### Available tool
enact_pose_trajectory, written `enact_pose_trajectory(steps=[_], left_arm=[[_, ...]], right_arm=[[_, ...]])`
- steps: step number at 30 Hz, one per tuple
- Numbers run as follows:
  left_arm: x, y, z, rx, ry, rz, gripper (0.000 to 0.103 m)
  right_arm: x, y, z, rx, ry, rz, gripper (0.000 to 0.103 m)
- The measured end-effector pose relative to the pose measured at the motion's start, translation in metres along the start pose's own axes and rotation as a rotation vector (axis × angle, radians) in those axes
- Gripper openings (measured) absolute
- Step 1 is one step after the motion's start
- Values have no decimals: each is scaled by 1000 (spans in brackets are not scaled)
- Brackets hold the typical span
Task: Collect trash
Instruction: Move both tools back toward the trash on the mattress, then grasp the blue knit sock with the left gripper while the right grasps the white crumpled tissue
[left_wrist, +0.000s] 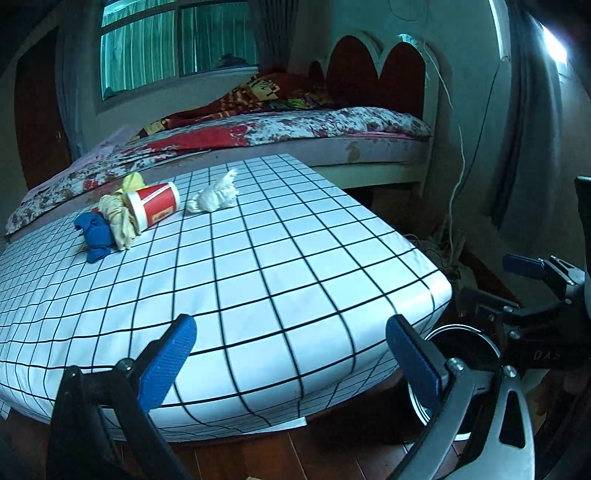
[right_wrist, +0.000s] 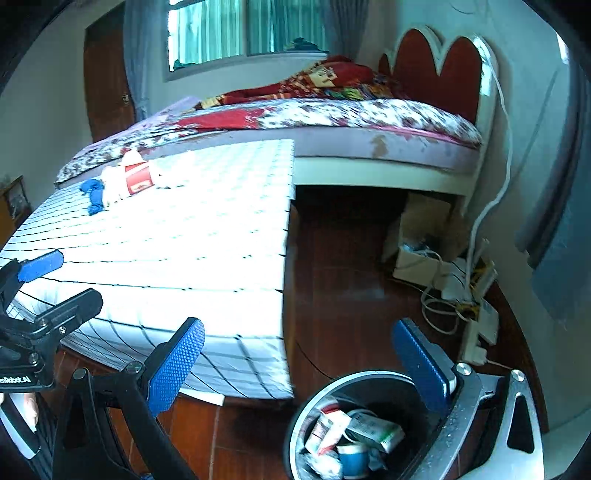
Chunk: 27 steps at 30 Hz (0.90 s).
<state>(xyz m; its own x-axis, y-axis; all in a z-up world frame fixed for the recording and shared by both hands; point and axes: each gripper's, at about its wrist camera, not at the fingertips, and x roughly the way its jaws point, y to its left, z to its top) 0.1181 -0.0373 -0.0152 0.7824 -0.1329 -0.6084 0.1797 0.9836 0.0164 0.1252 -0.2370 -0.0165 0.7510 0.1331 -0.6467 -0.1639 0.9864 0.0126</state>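
A bed (right_wrist: 332, 122) with a floral sheet and a red scalloped headboard (right_wrist: 439, 70) at two o'clock stands against pale walls. A curtained window (left_wrist: 177, 48) glows at twelve o'clock, beside a dark wooden door (right_wrist: 107, 77). Reddish wood floor (right_wrist: 347, 273) shows below, with tangled cables (right_wrist: 454, 295) at four o'clock.

Bin (right_wrist: 314, 391) cut off — cup (right_wrist: 137, 178) overexposed.
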Motion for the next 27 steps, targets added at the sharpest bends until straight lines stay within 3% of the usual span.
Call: enact_pose_trajectory(steps=[11, 19, 23, 27], left_arm=[[-17, 90, -1, -80, -9, 144, 102], [-23, 170, 31, -128, -27, 280, 102], [-12, 201, 48, -157, -17, 304, 102], [14, 224, 56, -208, 1, 275, 101]], right_arm=[[18, 70, 34, -63, -40, 84, 102], [40, 107, 71, -85, -44, 147, 102], [59, 121, 103, -110, -44, 166, 102], [101, 132, 135, -104, 18, 176, 102]])
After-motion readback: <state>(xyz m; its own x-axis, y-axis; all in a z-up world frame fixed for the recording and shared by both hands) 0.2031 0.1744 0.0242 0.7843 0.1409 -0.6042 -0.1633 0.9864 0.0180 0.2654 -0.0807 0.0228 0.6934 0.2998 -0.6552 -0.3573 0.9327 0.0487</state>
